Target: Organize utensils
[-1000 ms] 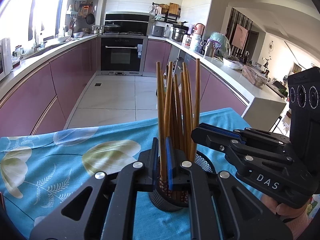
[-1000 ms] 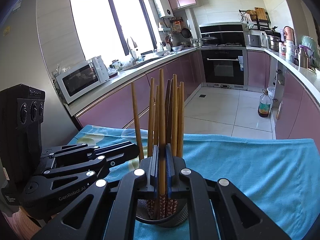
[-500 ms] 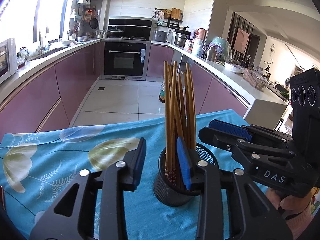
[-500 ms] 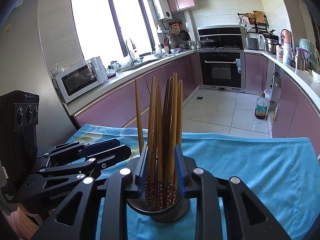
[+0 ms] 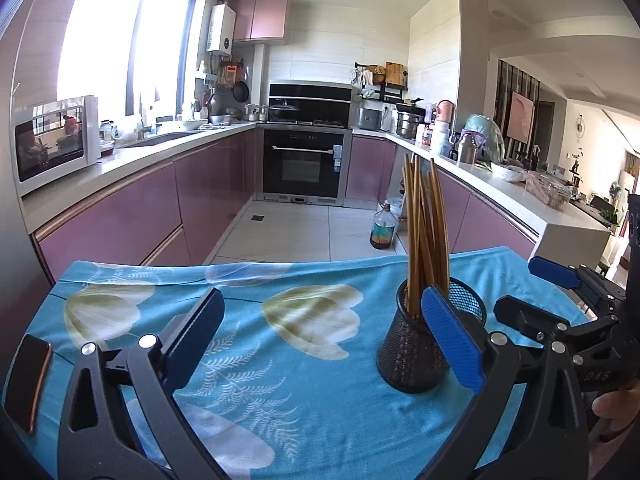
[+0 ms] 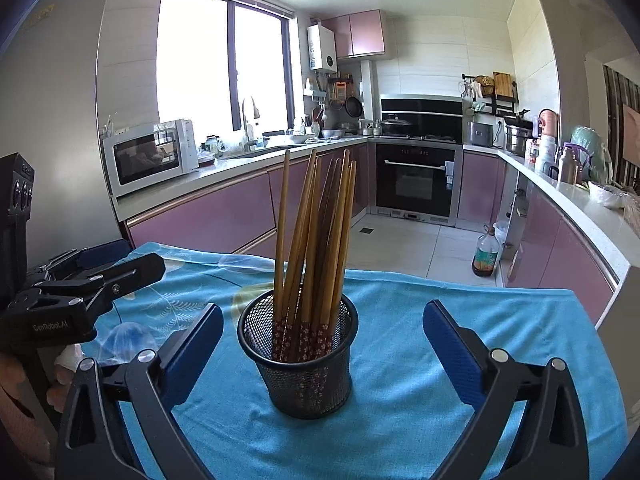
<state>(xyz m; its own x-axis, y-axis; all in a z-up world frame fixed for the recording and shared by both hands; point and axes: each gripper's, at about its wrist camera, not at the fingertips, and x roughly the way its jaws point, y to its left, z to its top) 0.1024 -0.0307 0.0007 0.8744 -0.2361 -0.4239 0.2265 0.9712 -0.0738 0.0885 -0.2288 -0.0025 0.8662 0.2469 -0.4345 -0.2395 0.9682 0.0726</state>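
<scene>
Several wooden chopsticks (image 6: 316, 232) with red flowered ends stand in a black mesh holder (image 6: 308, 372) on the blue flowered tablecloth (image 6: 440, 300). My right gripper (image 6: 322, 314) is opening wide; the holder stands between and just ahead of its blue pads, which do not touch it. My left gripper (image 5: 322, 304) is also opening, with only cloth between its jaws. In the left wrist view the holder (image 5: 404, 352) and chopsticks (image 5: 424, 232) sit behind its right finger.
A dark phone (image 5: 28, 380) lies at the cloth's left edge. Beyond the table's far edge are a tiled floor, an oil bottle (image 6: 486, 256), purple cabinets and an oven. A microwave (image 6: 148, 156) stands on the left counter.
Both grippers were shut on chopsticks in the holder. Both have let go, spread their jaws wide and drawn back; the left one has swung to the left of the holder.
</scene>
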